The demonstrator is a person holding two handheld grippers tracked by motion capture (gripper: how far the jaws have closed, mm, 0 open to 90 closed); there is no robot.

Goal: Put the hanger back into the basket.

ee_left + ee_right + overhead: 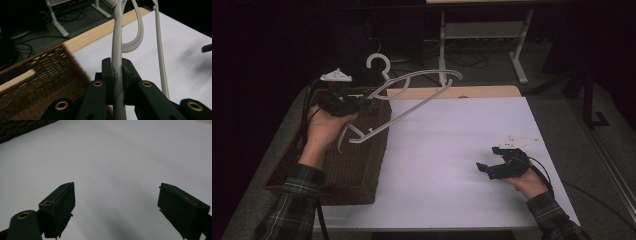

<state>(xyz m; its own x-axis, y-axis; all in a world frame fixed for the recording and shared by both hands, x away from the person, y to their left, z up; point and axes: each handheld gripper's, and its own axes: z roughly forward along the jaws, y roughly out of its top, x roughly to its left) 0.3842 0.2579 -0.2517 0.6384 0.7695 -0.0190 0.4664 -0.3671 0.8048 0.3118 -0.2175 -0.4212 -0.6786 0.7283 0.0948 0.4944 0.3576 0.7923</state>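
There are no words, numbers, labels or signs to read in any of the pictures.
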